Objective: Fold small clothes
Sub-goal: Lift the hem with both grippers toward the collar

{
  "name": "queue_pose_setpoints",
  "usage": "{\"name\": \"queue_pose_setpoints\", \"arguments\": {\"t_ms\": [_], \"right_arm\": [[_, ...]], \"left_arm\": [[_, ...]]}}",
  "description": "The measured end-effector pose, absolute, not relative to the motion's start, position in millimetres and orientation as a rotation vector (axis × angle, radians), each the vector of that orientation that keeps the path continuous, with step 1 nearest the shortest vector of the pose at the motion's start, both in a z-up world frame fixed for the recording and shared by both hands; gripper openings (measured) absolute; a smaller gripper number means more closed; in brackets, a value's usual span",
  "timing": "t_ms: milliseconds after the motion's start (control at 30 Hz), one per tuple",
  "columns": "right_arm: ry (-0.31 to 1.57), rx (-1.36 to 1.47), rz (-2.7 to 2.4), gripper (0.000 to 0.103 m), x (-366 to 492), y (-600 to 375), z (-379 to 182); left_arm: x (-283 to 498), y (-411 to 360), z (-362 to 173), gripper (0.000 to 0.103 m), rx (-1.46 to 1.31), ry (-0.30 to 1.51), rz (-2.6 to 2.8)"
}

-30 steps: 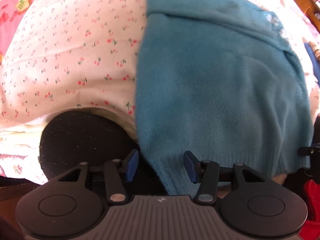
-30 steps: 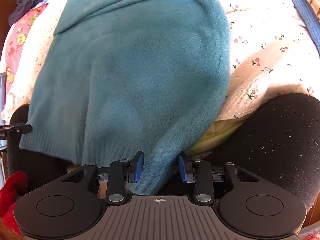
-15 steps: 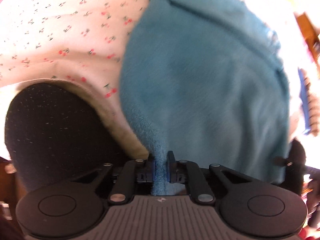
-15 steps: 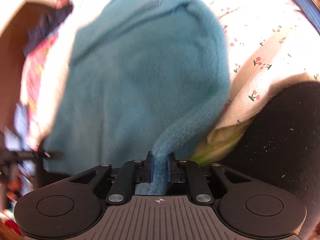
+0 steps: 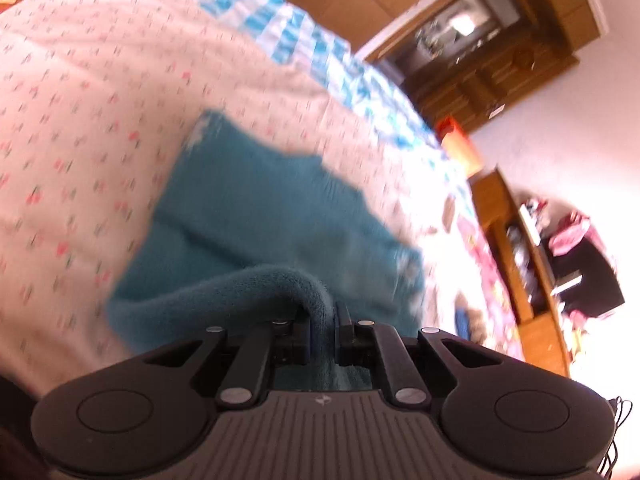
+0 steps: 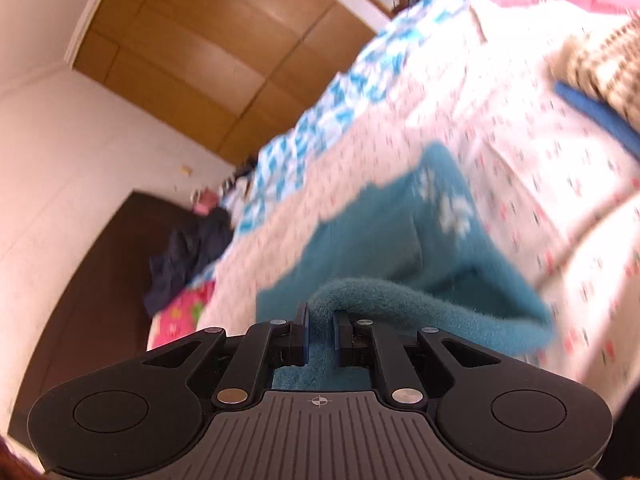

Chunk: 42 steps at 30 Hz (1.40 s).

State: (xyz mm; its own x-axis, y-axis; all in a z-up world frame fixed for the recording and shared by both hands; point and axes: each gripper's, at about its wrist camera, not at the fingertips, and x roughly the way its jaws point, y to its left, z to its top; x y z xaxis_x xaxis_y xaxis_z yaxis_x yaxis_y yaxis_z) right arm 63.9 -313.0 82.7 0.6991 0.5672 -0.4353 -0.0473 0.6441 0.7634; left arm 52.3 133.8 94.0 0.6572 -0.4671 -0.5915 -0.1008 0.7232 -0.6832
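**Both tongs pinch the teal sweater's hem, mid-fold**

Left tongs (image 5: 322, 330) are clamped tight on a ridge of fuzzy teal knit, and the right tongs (image 6: 320, 330) hold a matching pinch at the other end of the same edge. Both sets have just been closing, and the cloth sits between the pads in each view. What they grip is the teal sweater (image 5: 256, 216), and the held edge arches up off the bed as a soft roll right in front of each pair.

Past that raised roll, the rest of the sweater lies flat on the cherry-print sheet (image 5: 80, 120) covering the bed. A sleeve looks already turned in across the body, so I judge the side folds done. What seems left is the crosswise fold: carrying the lifted hem over toward the neck end, laying it down and smoothing it. The pictures are blurred, so finer creases cannot be read.

The garment's long axis runs away from the tongs, hem nearest and the collar end farthest, where pale snowflake-like marks show on the knit. Beyond the sweater a blue-checked blanket (image 5: 304, 36) lies farther up the bed, with a heap of dark clothes (image 6: 188, 248) at its far edge in the right view. Behind all that stand wooden cupboards (image 6: 208, 56) against the wall.
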Motion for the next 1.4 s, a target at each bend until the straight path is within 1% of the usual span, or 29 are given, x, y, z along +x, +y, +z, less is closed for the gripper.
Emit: {"name": "queue_pose_setpoints", "arguments": {"t_ms": [133, 300, 467, 667, 700, 733, 767, 833, 867, 900, 933, 967, 1033, 1067, 1100, 1233, 1300, 1400], "right_arm": [[0.657, 0.814, 0.306, 0.012, 124.9, -311.3, 80.6], [0.685, 0.790, 0.151, 0.012, 179.4, -314.1, 49.0], [0.729, 0.812, 0.095, 0.012, 202.0, -316.8, 18.0], [0.719, 0.807, 0.089, 0.012, 209.6, -317.1, 16.6], [0.723, 0.813, 0.075, 0.012, 212.5, -317.1, 14.5], [0.733, 0.817, 0.070, 0.016, 215.3, -316.7, 12.0], [0.752, 0.818, 0.074, 0.016, 218.7, -316.1, 8.9], [0.765, 0.819, 0.078, 0.023, 220.7, -315.1, 8.6], [0.758, 0.812, 0.087, 0.025, 219.9, -314.1, 11.5], [0.746, 0.805, 0.098, 0.031, 218.3, -312.7, 15.0], [0.734, 0.802, 0.106, 0.040, 216.8, -311.7, 17.8], [0.718, 0.806, 0.111, 0.044, 214.8, -311.3, 20.9], [0.690, 0.810, 0.120, 0.045, 212.3, -310.6, 26.6], [0.683, 0.808, 0.126, 0.046, 211.6, -309.9, 28.4], [0.679, 0.802, 0.130, 0.047, 211.4, -309.1, 29.7], [0.676, 0.751, 0.113, 0.047, 208.8, -306.3, 29.0], [0.653, 0.692, 0.089, 0.047, 206.5, -305.8, 30.0], [0.646, 0.685, 0.062, 0.048, 208.2, -312.8, 28.6]], "left_arm": [[104.2, 141.7, 92.2, 0.015, -0.772, 0.744, -0.189], [156.3, 151.2, 66.5, 0.015, -0.731, 0.717, -0.066], [189.0, 143.8, 36.2, 0.015, -0.659, 0.745, -0.009], [201.5, 146.2, 35.7, 0.015, -0.669, 0.725, -0.031], [202.8, 146.6, 34.1, 0.016, -0.673, 0.725, -0.032], [203.7, 146.5, 31.9, 0.016, -0.673, 0.727, -0.025], [204.4, 146.9, 28.5, 0.016, -0.683, 0.737, -0.008], [203.1, 150.8, 22.6, 0.017, -0.728, 0.748, 0.011], [201.2, 152.6, 21.3, 0.019, -0.748, 0.748, 0.013], [199.5, 154.3, 21.1, 0.024, -0.765, 0.747, 0.012], [198.0, 155.4, 22.4, 0.027, -0.777, 0.741, 0.015], [196.1, 156.3, 25.0, 0.032, -0.785, 0.730, 0.020], [192.9, 157.5, 31.7, 0.038, -0.791, 0.705, 0.027], [190.6, 157.6, 36.0, 0.046, -0.784, 0.682, 0.038], [188.5, 157.5, 40.6, 0.052, -0.768, 0.655, 0.058], [179.9, 157.2, 52.0, 0.053, -0.672, 0.599, 0.120], [177.1, 156.7, 50.0, 0.053, -0.628, 0.615, 0.141], [170.0, 151.5, 41.4, 0.053, -0.567, 0.644, 0.152]]}}
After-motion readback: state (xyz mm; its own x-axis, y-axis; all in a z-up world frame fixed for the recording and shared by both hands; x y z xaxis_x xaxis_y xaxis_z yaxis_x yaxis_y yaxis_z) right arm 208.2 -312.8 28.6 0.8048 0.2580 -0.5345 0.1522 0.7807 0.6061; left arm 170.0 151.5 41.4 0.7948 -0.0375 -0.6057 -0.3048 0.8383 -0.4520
